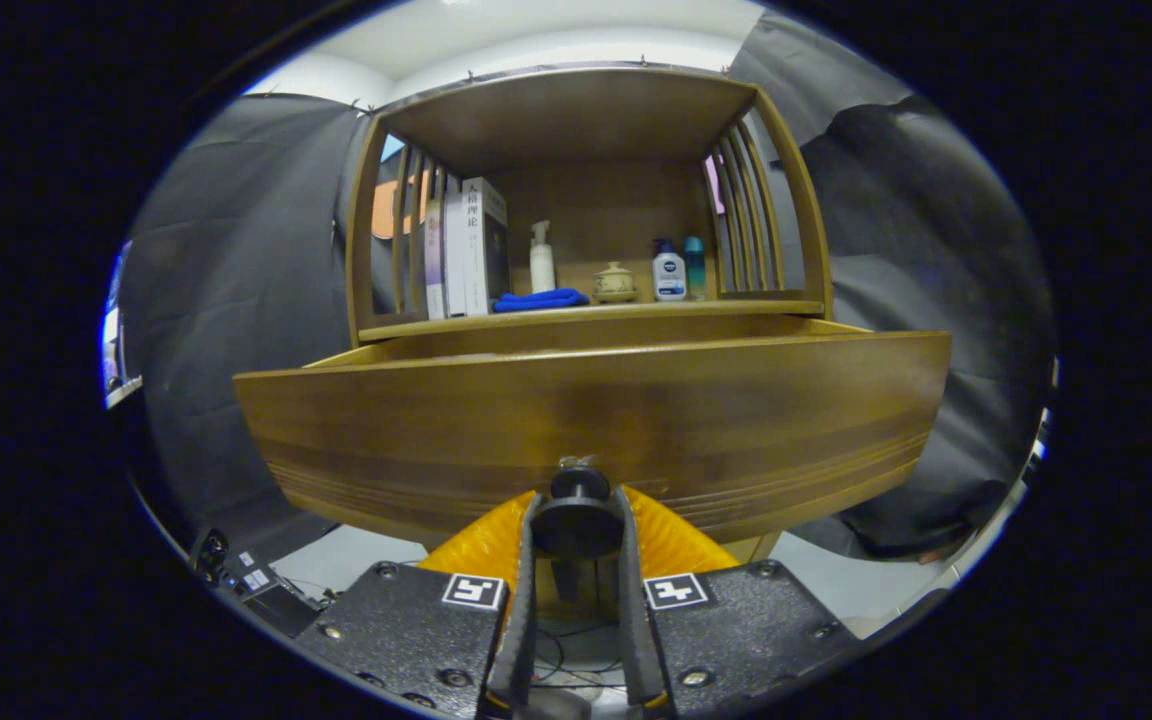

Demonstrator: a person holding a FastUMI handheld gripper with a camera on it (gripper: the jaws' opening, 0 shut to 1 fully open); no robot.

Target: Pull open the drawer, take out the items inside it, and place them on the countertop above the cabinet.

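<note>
Here the claw (577, 525) pinches the dark round knob (577, 500) on the wooden drawer (596, 420), both fingers pressing its sides. Drawer front sits pulled out below the cabinet's bench (591, 313); contents hidden.

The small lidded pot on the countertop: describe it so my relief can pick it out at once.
Start at the wooden cabinet, whose pulled-out drawer front has its dark round knob clamped between the gripper fingers. On the countertop above stands the squat, beige ceramic pot with a knobbed lid, between a folded blue cloth and a white bottle with a dark cap. It is the only low, round vessel.
</note>
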